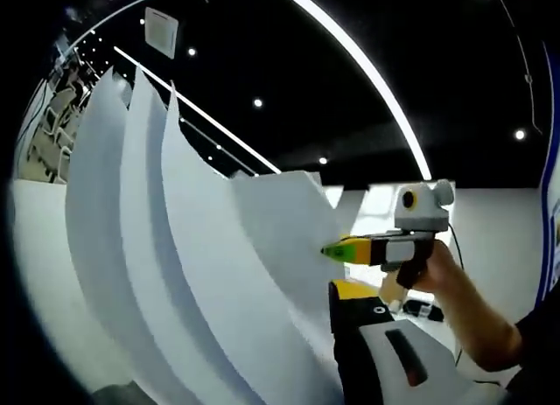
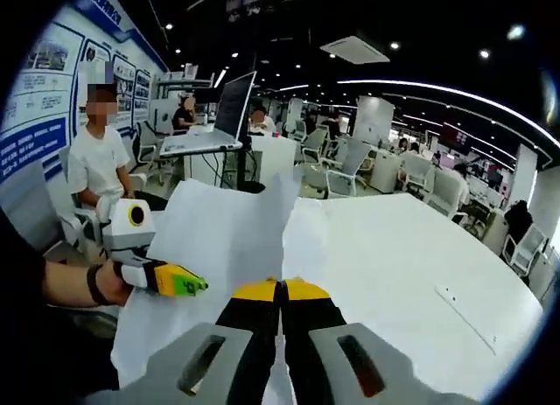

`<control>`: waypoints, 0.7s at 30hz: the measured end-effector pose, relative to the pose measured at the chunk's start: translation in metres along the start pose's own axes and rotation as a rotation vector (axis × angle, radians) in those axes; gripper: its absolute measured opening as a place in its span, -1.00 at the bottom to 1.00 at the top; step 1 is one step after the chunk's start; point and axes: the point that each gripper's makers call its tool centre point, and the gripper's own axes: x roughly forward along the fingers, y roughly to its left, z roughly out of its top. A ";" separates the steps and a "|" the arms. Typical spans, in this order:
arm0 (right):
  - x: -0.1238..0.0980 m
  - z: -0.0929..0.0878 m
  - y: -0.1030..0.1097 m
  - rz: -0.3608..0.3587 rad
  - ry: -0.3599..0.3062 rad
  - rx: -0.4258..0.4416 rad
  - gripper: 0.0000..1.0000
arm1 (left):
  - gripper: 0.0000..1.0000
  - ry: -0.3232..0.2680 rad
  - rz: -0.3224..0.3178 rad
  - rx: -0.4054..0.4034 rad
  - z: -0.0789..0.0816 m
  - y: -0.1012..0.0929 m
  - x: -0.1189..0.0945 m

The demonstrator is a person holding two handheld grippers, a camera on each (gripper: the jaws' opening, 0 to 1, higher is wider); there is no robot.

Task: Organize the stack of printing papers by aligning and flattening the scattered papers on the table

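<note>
In my right gripper view, my right gripper (image 2: 282,287) has its jaws pressed together on the near edge of the papers (image 2: 227,239), which stand lifted above the white table (image 2: 411,265), and my left gripper (image 2: 199,285) grips their left edge. In my left gripper view the papers (image 1: 201,256) fan upright, with my right gripper (image 1: 325,250) touching their right edge; I cannot tell how my left jaws stand there.

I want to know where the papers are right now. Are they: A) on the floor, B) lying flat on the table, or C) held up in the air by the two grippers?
C: in the left gripper view the sheets of printing paper stand up fanned against the ceiling, and in the right gripper view the right gripper is shut on their edge while the left gripper pinches them too.
</note>
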 end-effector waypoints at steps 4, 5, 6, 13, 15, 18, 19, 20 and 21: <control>0.001 -0.001 -0.002 -0.017 0.006 -0.010 -1.00 | -0.45 0.007 0.005 0.013 -0.002 0.000 0.000; 0.001 0.000 0.000 -0.007 0.003 -0.001 -1.00 | -0.45 0.008 0.005 0.014 -0.002 0.000 0.000; 0.001 0.000 0.000 -0.004 -0.001 0.003 -1.00 | -0.45 0.009 0.005 0.015 -0.002 0.000 0.000; 0.002 0.003 0.000 -0.013 -0.016 -0.004 -1.00 | -0.53 0.016 0.006 0.024 -0.004 0.001 0.000; 0.003 0.002 0.000 -0.018 -0.016 -0.004 -1.00 | -0.59 0.017 0.005 0.026 -0.004 0.001 0.000; 0.005 0.001 0.000 -0.022 -0.014 -0.009 -1.00 | -0.78 0.022 0.020 0.045 -0.005 0.005 -0.001; 0.005 0.000 -0.001 -0.029 -0.012 -0.011 -1.00 | -0.81 0.023 0.021 0.045 -0.005 0.006 -0.001; 0.005 -0.001 -0.002 -0.037 -0.010 -0.012 -1.00 | -0.83 0.022 0.019 0.041 -0.004 0.007 -0.001; 0.005 -0.002 -0.003 -0.042 -0.009 -0.015 -1.00 | -0.87 0.021 0.014 0.038 -0.004 0.006 -0.001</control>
